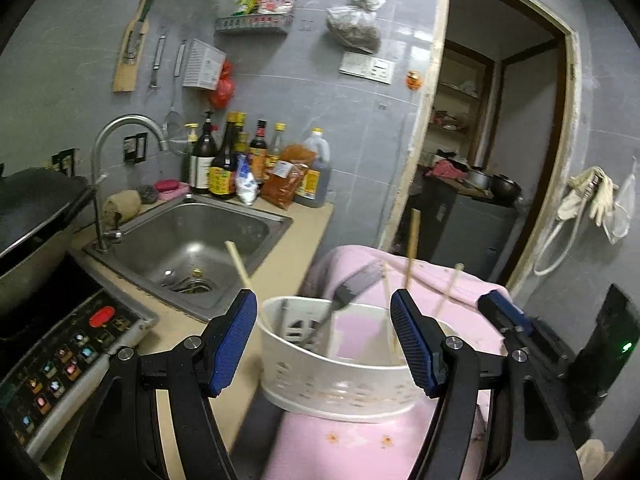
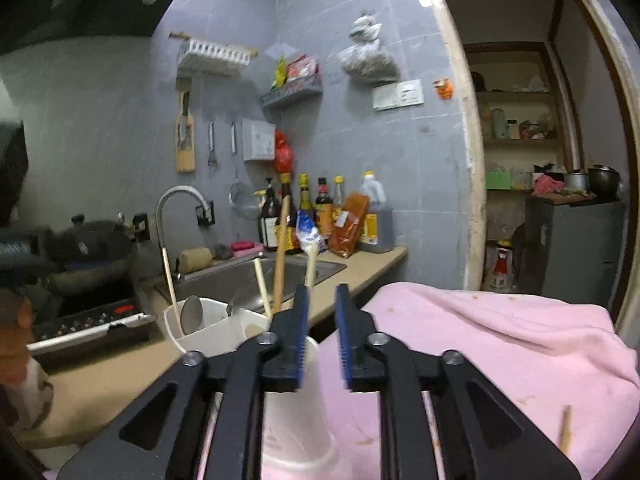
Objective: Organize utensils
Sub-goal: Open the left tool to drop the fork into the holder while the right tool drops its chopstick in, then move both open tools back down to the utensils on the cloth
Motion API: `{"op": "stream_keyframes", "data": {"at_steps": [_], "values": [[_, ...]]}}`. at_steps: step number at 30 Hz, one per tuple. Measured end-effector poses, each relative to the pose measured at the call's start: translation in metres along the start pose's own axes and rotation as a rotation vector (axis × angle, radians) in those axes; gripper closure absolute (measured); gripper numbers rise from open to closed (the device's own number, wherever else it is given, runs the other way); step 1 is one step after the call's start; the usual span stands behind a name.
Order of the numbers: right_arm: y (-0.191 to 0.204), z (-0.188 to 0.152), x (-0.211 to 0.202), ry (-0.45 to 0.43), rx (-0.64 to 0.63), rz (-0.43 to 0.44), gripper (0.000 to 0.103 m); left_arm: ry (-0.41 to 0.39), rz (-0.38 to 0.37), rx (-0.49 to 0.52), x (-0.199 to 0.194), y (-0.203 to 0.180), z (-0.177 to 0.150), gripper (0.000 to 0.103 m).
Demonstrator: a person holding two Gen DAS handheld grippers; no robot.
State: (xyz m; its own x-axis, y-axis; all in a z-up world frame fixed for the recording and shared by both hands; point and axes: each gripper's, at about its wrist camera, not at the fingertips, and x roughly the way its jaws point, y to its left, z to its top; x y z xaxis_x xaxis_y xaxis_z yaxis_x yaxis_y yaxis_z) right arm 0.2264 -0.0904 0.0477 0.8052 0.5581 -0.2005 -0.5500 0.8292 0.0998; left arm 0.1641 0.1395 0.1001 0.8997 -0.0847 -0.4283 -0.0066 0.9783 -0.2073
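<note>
A white perforated utensil holder stands on a pink cloth. It holds several wooden chopsticks and a blurred dark utensil. My left gripper is open, its blue pads on either side of the holder. In the right wrist view the holder shows a metal spoon and chopsticks. My right gripper is partly open above the holder with nothing clearly gripped; a pale chopstick rises beside its left pad. One chopstick lies on the cloth.
A steel sink with a faucet is at the left. Sauce bottles stand behind it. An induction cooker and a black wok are at the far left. A doorway opens at the right.
</note>
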Motion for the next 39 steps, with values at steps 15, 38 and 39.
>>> {"op": "stream_keyframes", "data": {"at_steps": [15,38,39], "values": [[-0.059,0.046,-0.175,-0.129,0.024,-0.249,0.053,-0.041,-0.297,0.107,-0.015,-0.106,-0.013,0.031],[-0.067,-0.015,-0.232,0.07,-0.014,-0.456,0.0,0.153,-0.319,0.32,0.016,-0.163,-0.083,0.018],[-0.069,-0.022,-0.223,0.093,-0.012,-0.447,0.0,0.177,-0.309,0.327,0.021,-0.162,-0.089,0.018]]}}
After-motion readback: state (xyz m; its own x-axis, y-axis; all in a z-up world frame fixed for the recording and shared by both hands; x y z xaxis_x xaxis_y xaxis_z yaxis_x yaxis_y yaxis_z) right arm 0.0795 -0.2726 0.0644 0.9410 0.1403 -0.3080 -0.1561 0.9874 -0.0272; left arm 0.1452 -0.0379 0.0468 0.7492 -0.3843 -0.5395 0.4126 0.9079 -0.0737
